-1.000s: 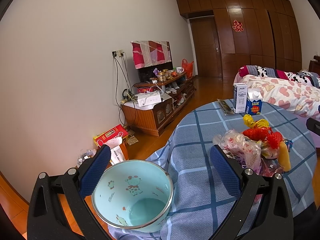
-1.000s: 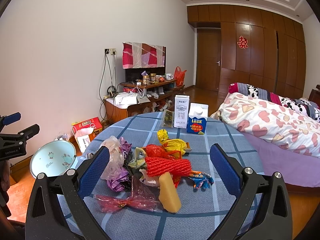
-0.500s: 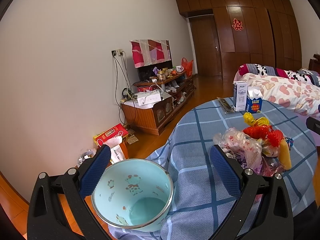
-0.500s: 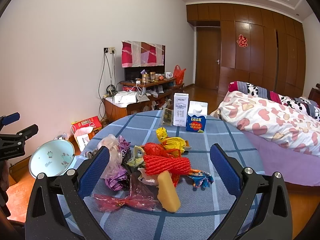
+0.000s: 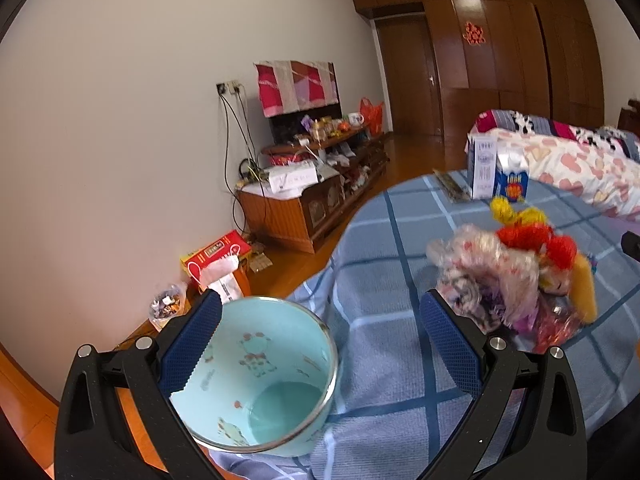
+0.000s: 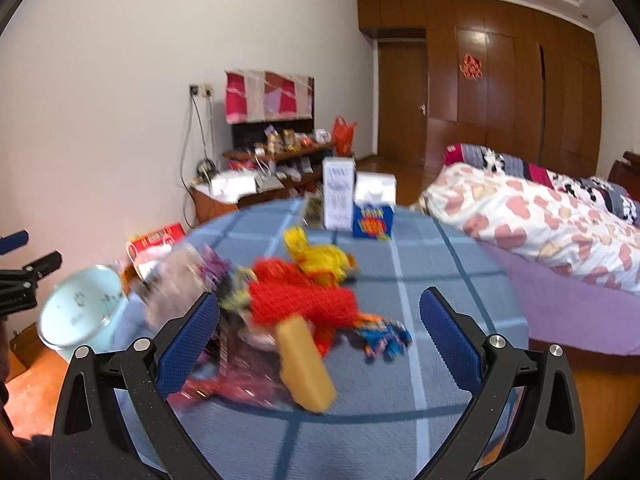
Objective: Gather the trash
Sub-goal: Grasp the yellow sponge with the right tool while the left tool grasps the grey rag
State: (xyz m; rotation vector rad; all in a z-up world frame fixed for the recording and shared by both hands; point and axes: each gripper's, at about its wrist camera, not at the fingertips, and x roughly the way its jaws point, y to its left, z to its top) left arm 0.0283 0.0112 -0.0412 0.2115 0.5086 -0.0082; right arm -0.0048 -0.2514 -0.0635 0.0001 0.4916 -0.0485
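The right gripper, fingers spread wide and holding nothing, has dropped nearer the trash pile within the last second; the pile now looms larger and blurred between its fingers, suggesting a first pick is imminent. The yellow block and red netting lie closest to it. The left gripper, also spread and empty, has barely shifted, hovering with the pale blue pot at its left finger; the pot sits at the counter's edge, near the pile and ready to receive it. Nothing appears collected yet. Beyond, two cartons stand at the far side of the blue checked counter, with a heart-patterned bed to the right and a TV stand along the wall.
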